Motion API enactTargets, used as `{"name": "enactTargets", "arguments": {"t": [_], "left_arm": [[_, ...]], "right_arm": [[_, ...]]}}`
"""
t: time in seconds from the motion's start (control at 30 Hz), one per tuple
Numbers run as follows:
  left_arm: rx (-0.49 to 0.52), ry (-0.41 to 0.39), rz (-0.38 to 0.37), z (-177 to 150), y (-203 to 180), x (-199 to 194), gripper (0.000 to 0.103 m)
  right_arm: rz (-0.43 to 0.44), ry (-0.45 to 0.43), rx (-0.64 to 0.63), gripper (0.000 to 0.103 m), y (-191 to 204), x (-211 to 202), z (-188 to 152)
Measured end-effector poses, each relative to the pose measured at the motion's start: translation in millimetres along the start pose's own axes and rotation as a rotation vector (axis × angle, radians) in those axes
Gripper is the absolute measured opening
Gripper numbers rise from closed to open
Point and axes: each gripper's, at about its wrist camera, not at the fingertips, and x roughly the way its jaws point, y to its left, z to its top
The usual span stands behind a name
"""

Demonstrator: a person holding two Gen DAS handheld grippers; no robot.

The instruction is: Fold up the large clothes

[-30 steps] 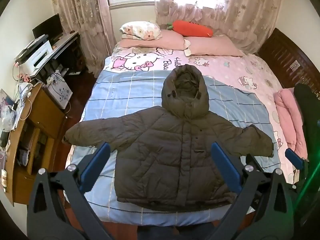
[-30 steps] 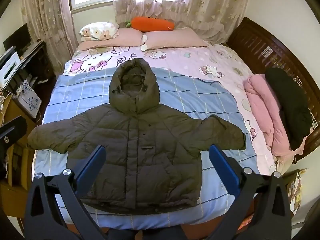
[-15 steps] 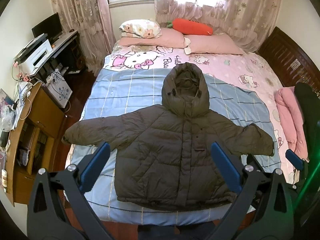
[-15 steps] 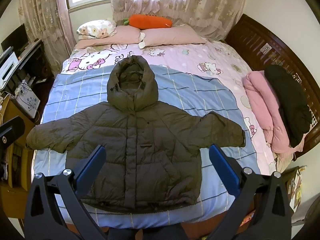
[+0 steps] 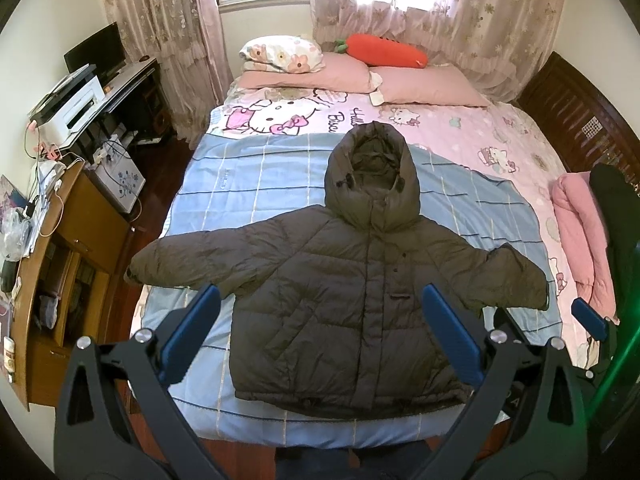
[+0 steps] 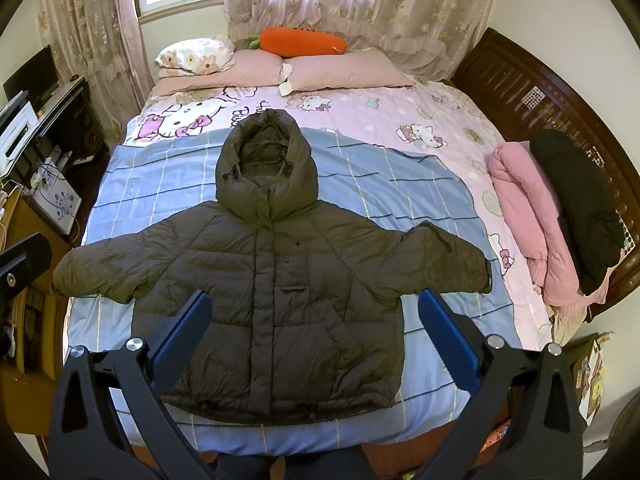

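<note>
One olive puffer jacket (image 5: pixel 352 292), front up, arms out, flat on the blue checked blanket (image 5: pixel 248 184). Three pillows, one carrot plush (image 5: pixel 384 49); "Hello" is about all that reads on the pink Hello Kitty sheet (image 5: pixel 472 128). Left gripper (image 5: pixel 320 336) spread wide, holding nothing, above the jacket's hem. Right gripper (image 6: pixel 316 334) equally spread and free, jacket beyond its tips. Pink bundle (image 6: pixel 532 216) and black garment (image 6: pixel 580 200) far right.
</note>
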Motion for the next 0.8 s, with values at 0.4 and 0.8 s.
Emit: {"name": "enactTargets", "arguments": {"t": [0.4, 0.8], "left_arm": [[-0.001, 0.002, 0.001, -2.4, -1.9, 0.8, 0.101], [0.001, 0.005, 0.001, -4.8, -2.9, 2.2, 0.101]], "right_arm": [[0.001, 0.001, 0.0, 0.102, 0.5, 0.7, -1.1], [0.002, 0.009, 0.0, 0.102, 6.9, 6.6, -14.9]]}}
